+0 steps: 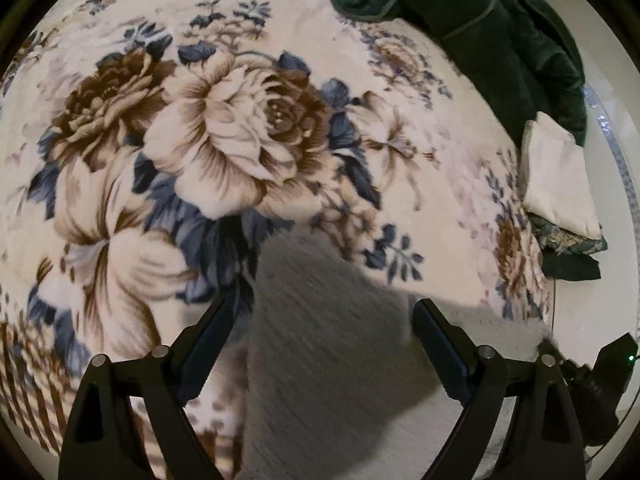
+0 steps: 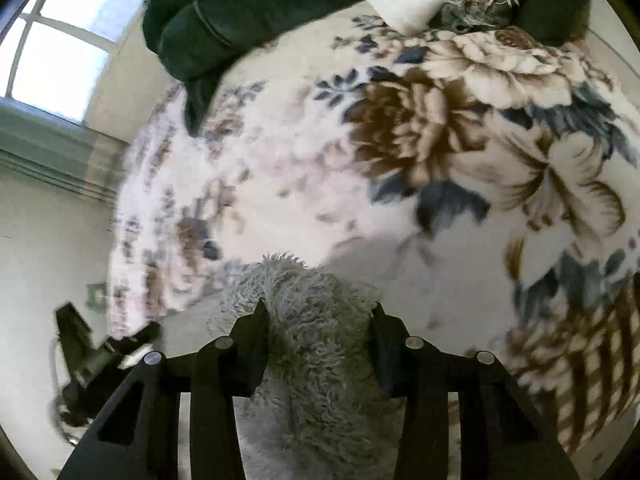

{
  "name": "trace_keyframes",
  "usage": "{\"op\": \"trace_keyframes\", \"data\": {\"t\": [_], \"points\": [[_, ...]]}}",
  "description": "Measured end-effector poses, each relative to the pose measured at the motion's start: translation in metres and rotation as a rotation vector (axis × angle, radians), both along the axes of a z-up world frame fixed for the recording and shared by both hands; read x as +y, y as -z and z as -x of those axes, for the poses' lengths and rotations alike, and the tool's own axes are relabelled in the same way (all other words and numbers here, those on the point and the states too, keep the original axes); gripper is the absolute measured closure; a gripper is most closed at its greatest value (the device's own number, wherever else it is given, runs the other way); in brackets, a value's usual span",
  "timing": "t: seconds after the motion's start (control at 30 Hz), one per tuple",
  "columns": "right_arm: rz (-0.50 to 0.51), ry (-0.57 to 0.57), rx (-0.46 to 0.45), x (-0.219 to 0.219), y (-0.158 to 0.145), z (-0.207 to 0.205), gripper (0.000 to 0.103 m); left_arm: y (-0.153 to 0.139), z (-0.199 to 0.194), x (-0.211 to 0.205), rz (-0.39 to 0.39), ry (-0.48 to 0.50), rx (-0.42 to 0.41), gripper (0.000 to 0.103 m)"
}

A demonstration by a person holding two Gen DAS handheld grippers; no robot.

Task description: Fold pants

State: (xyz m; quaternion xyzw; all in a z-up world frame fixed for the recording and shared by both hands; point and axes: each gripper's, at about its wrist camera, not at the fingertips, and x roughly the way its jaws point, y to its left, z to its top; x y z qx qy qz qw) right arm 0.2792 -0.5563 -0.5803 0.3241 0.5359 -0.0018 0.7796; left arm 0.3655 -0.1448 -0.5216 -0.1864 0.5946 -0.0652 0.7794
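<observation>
The grey pants (image 1: 320, 360) lie at the near edge of a bed covered with a floral blanket (image 1: 240, 140); they look blurred in the left wrist view. My left gripper (image 1: 322, 308) hangs over them with its jaws wide apart, the grey cloth below and between the fingers but not pinched. In the right wrist view the pants (image 2: 316, 360) show a shaggy, fuzzy grey pile. My right gripper (image 2: 318, 308) has a hump of this cloth filling the gap between its fingers, both pads against it.
A dark green throw (image 1: 480, 20) is bunched at the far side of the bed, with a cream pillow (image 1: 556, 176) beside it. A window (image 2: 60, 40) and pale floor (image 2: 48, 240) lie beyond the bed's edge. A black device (image 2: 80, 344) sits low on the left.
</observation>
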Motion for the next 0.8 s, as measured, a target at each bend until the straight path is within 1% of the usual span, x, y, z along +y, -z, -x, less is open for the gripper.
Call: {"op": "trace_keyframes", "data": {"t": [0.03, 0.07, 0.1, 0.13, 0.17, 0.23, 0.33, 0.37, 0.43, 0.47, 0.5, 0.53, 0.57, 0.6, 0.67, 0.8], "points": [[0.023, -0.005, 0.051, -0.003, 0.010, -0.004, 0.057, 0.007, -0.004, 0.003, 0.001, -0.005, 0.014, 0.011], [0.019, -0.016, 0.128, -0.004, 0.027, -0.008, 0.052, 0.012, -0.007, 0.005, 0.006, -0.014, 0.033, 0.011], [-0.037, -0.017, 0.202, -0.008, 0.044, -0.010, 0.048, 0.018, -0.009, 0.009, 0.025, -0.026, 0.055, 0.011], [-0.094, 0.009, 0.212, -0.016, 0.049, -0.004, 0.047, 0.020, -0.010, 0.012, 0.037, -0.034, 0.062, 0.011], [-0.149, 0.050, 0.195, -0.022, 0.046, 0.002, 0.046, 0.021, -0.009, 0.015, 0.047, -0.042, 0.063, 0.011], [-0.220, 0.104, 0.158, -0.034, 0.033, 0.022, 0.043, 0.021, -0.006, 0.018, 0.053, -0.041, 0.062, 0.011], [-0.337, 0.148, 0.108, -0.044, 0.018, 0.064, 0.041, 0.025, -0.004, 0.022, 0.067, -0.049, 0.071, 0.011], [-0.386, 0.157, 0.108, -0.044, 0.019, 0.083, 0.037, 0.028, -0.003, 0.023, 0.075, -0.053, 0.077, 0.011], [-0.452, 0.159, 0.150, -0.037, 0.032, 0.109, 0.037, 0.031, -0.003, 0.023, 0.080, -0.054, 0.083, 0.011], [-0.466, 0.162, 0.181, -0.037, 0.040, 0.123, 0.037, 0.032, -0.002, 0.023, 0.079, -0.054, 0.082, 0.011], [-0.406, 0.175, 0.281, -0.032, 0.057, 0.138, 0.037, 0.032, -0.002, 0.023, 0.081, -0.056, 0.081, 0.011], [-0.305, 0.164, 0.394, -0.028, 0.069, 0.148, 0.037, 0.033, -0.001, 0.023, 0.084, -0.059, 0.083, 0.011], [-0.241, 0.156, 0.456, -0.025, 0.078, 0.156, 0.037, 0.032, -0.001, 0.023, 0.093, -0.059, 0.082, 0.011], [-0.236, 0.160, 0.454, -0.024, 0.079, 0.161, 0.037, 0.031, 0.000, 0.022, 0.101, -0.055, 0.084, 0.011], [-0.272, 0.181, 0.412, -0.024, 0.069, 0.166, 0.037, 0.025, 0.003, 0.020, 0.094, -0.043, 0.077, 0.011], [-0.182, 0.196, 0.273, -0.029, 0.016, 0.158, 0.036, -0.010, 0.015, 0.015, 0.078, -0.016, 0.000, 0.011]]}}
